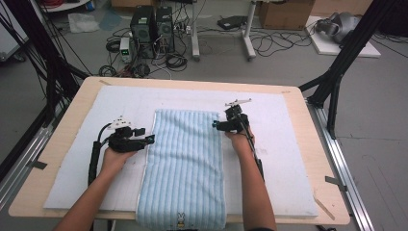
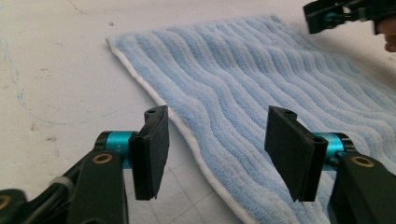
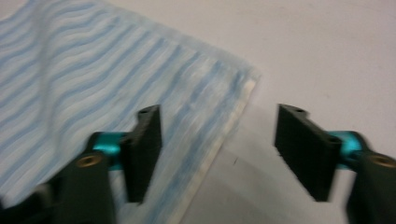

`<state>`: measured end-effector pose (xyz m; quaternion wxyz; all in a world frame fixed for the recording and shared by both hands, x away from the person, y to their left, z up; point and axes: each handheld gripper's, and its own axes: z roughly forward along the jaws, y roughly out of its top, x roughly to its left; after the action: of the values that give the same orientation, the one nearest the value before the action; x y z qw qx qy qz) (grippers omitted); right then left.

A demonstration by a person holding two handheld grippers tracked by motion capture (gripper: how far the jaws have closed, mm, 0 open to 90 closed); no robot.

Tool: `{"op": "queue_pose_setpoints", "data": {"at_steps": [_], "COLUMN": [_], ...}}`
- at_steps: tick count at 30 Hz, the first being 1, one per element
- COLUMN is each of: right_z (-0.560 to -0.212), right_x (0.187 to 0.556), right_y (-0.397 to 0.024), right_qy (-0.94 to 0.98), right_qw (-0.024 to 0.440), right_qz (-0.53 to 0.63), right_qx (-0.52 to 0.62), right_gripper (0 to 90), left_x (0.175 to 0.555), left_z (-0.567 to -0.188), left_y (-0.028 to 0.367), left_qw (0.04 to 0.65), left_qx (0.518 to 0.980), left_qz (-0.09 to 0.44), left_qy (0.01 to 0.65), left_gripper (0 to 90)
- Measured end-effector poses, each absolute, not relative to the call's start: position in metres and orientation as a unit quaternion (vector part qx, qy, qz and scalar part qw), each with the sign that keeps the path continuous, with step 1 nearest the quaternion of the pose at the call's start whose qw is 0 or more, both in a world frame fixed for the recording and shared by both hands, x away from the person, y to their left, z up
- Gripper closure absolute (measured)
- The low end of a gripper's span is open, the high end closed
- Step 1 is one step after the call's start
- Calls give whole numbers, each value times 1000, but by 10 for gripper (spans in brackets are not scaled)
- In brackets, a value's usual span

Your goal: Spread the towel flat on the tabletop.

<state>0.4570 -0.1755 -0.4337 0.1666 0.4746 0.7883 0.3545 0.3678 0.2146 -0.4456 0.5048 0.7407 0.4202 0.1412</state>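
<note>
The blue towel (image 1: 183,166) is running lengthwise up mid-frame — left tongs (image 1: 150,139) and right tongs (image 1: 215,125) flanking it; both gaping, gripping nothing.

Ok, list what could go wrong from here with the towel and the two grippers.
1. The towel hangs over the table's near edge; a pull towards the person could slide it off.
2. The right gripper is open astride the far corner; shutting now might catch just the thin hem.
3. The left gripper straddles the side edge lower down, so uneven grips could skew any fold.
</note>
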Motion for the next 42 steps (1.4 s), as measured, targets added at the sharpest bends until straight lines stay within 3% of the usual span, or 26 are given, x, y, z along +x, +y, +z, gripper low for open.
{"op": "queue_pose_setpoints", "data": {"at_steps": [2, 3, 9, 12, 16, 18, 22, 33, 42], "right_z": [-437, -437, -443, -441, -441, -440, -428, -411, -414], "right_x": [464, 464, 470, 469, 470, 470, 462, 411, 373], "right_y": [-171, -171, -161, -158, -170, -171, -180, -218, -230], "right_qy": [776, 776, 788, 794, 772, 769, 749, 749, 763], "right_qw": [177, 177, 202, 241, 268, 259, 247, 219, 191], "right_qz": [350, 350, 332, 299, 273, 289, 336, 380, 383], "right_qx": [494, 494, 478, 470, 507, 507, 515, 496, 484], "right_gripper": [552, 552, 861, 874, 852, 702, 593, 535, 509], "left_x": [367, 367, 367, 367, 366, 366, 369, 414, 474], "left_z": [-446, -446, -448, -449, -450, -450, -449, -436, -444], "left_y": [217, 217, 224, 224, 223, 223, 225, 220, 175], "left_qw": [505, 505, 507, 505, 505, 507, 513, 511, 468], "left_qx": [738, 738, 727, 729, 729, 729, 724, 721, 753], "left_qz": [144, 144, 142, 143, 143, 144, 159, 140, 135], "left_qy": [423, 423, 441, 439, 439, 437, 433, 446, 443], "left_gripper": [387, 387, 386, 389, 394, 395, 428, 457, 482]}}
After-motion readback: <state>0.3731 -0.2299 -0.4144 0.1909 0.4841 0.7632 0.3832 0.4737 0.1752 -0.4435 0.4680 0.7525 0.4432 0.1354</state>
